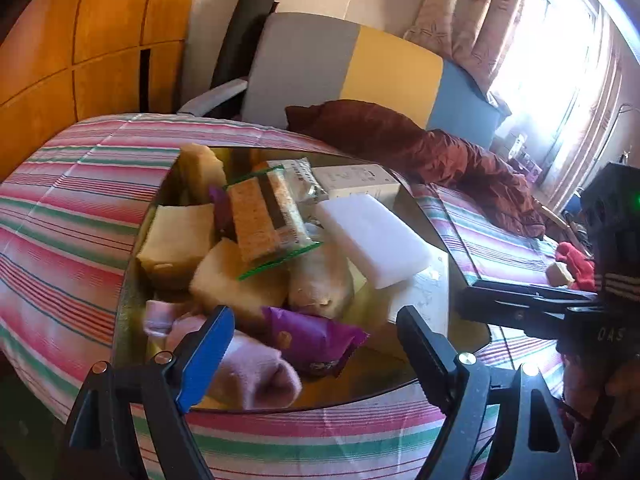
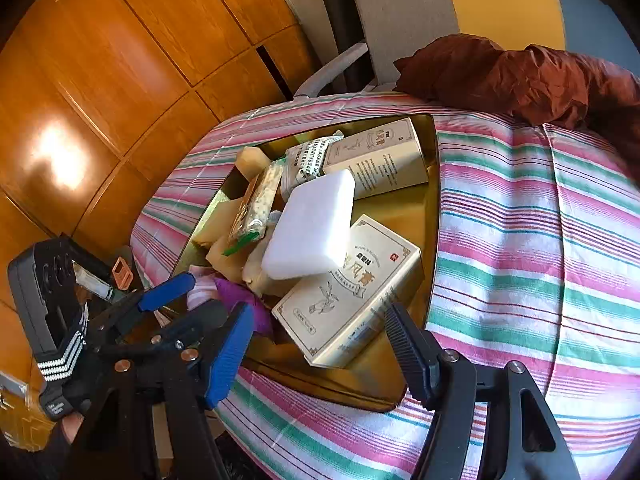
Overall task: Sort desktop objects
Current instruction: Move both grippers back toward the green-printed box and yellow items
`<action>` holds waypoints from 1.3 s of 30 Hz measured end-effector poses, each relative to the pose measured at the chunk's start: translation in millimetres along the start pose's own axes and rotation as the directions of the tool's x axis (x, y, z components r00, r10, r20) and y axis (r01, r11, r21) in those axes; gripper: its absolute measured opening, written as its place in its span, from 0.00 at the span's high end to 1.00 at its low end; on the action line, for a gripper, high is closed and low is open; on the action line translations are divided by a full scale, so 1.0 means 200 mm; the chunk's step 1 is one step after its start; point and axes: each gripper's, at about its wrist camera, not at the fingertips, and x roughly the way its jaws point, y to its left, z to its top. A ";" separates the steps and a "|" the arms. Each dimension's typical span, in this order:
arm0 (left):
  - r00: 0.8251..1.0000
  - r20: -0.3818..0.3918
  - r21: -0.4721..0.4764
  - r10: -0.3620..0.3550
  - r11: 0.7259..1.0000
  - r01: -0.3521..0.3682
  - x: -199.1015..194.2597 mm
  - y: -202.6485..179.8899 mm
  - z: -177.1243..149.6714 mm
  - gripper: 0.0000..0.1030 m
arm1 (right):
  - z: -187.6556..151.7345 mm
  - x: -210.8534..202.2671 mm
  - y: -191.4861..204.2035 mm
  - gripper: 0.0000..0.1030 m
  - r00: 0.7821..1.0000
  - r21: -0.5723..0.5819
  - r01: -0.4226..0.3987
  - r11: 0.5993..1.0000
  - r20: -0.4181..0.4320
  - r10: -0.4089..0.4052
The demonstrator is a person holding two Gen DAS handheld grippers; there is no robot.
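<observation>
- A gold tray [image 2: 430,216] lies on a striped cloth [image 2: 520,240] and holds a heap of small goods; it serves as the landmark here.
- Left gripper [image 1: 316,344] hangs over the tray's near edge, jaws spread wide, nothing pinched. A pink sock [image 1: 256,372] and a purple packet [image 1: 316,336] lie in the tray between and just beyond its fingers.
- Right gripper [image 2: 320,340] hangs over the tray's near corner, jaws apart, gripping nothing. A cream box [image 2: 348,296] lies in the tray just ahead of its fingers; whether a pad touches it I cannot tell.
- White block [image 2: 312,224] rests tilted on the heap, mid-tray, its lower edge on the cream box.
- A second box [image 2: 380,156] lies at the tray's far end, a printed packet [image 2: 304,160] beside it.
- A wafer pack [image 1: 272,216] lies atop yellow sponges [image 1: 176,240] on the tray's left side.
- Beyond the tray, a maroon cloth [image 2: 520,76] is bunched on the striped cloth, with a chair [image 2: 400,12] behind.
</observation>
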 end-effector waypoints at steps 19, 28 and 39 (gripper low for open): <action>0.998 0.022 -0.031 -0.065 0.997 0.065 -0.07 0.01 0.07 0.20 | -0.18 -0.24 -0.18 0.19 0.989 0.048 0.145 0.988 0.035 -0.147; 0.991 0.010 0.073 -0.132 0.989 0.131 -0.04 -0.19 0.18 0.20 | -0.36 -0.53 -0.51 0.19 0.962 0.168 0.271 0.948 -0.003 -0.274; 0.966 -0.065 0.234 -0.250 0.937 0.258 0.05 -0.59 0.25 0.19 | -0.63 -1.00 -1.10 0.19 0.859 0.475 0.481 0.737 -0.085 -0.506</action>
